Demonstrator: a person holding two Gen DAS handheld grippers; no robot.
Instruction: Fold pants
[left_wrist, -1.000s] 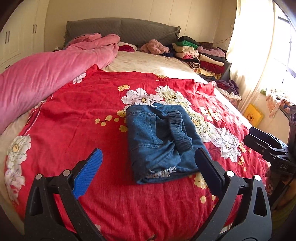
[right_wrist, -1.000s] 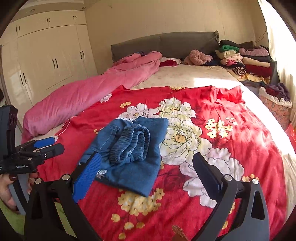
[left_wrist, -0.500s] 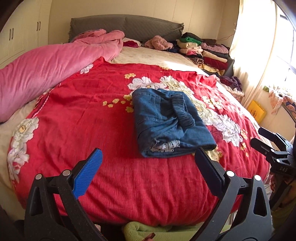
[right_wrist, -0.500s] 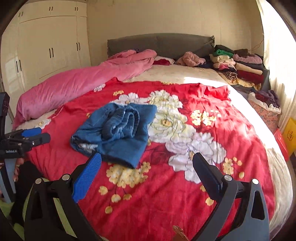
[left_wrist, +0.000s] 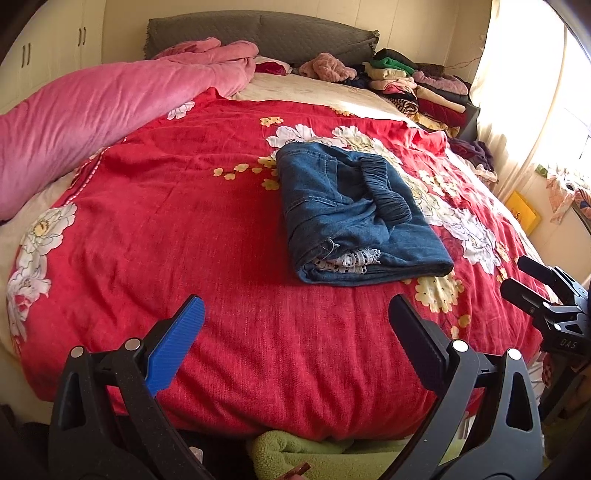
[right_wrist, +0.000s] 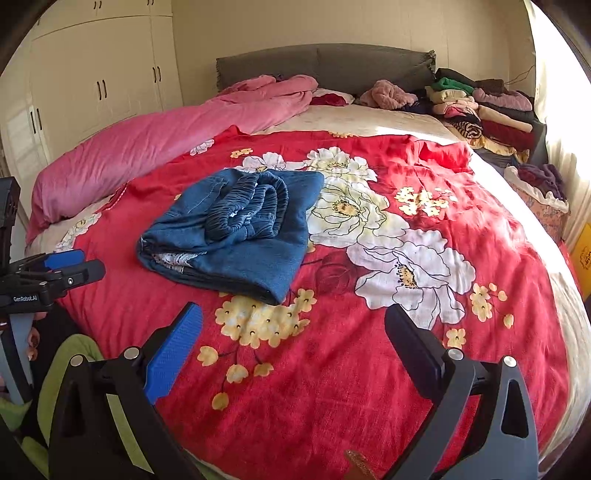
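Note:
The blue denim pants (left_wrist: 351, 214) lie folded into a compact rectangle on the red floral bedspread (left_wrist: 184, 229), elastic waistband on top. They also show in the right wrist view (right_wrist: 236, 229). My left gripper (left_wrist: 295, 314) is open and empty, held back over the bed's near edge, well short of the pants. My right gripper (right_wrist: 293, 321) is open and empty, also near the front edge. The right gripper shows at the right edge of the left wrist view (left_wrist: 532, 280). The left gripper shows at the left edge of the right wrist view (right_wrist: 74, 264).
A pink duvet (left_wrist: 92, 118) lies along the bed's left side. Stacks of folded clothes (left_wrist: 417, 88) sit at the head, right. A grey headboard (right_wrist: 325, 66) and white wardrobes (right_wrist: 99, 85) stand behind. A laundry basket (right_wrist: 539, 195) stands beside the bed, right.
Both grippers have drawn back from the folded pants toward the foot of the bed, staying open. The pants have not moved.

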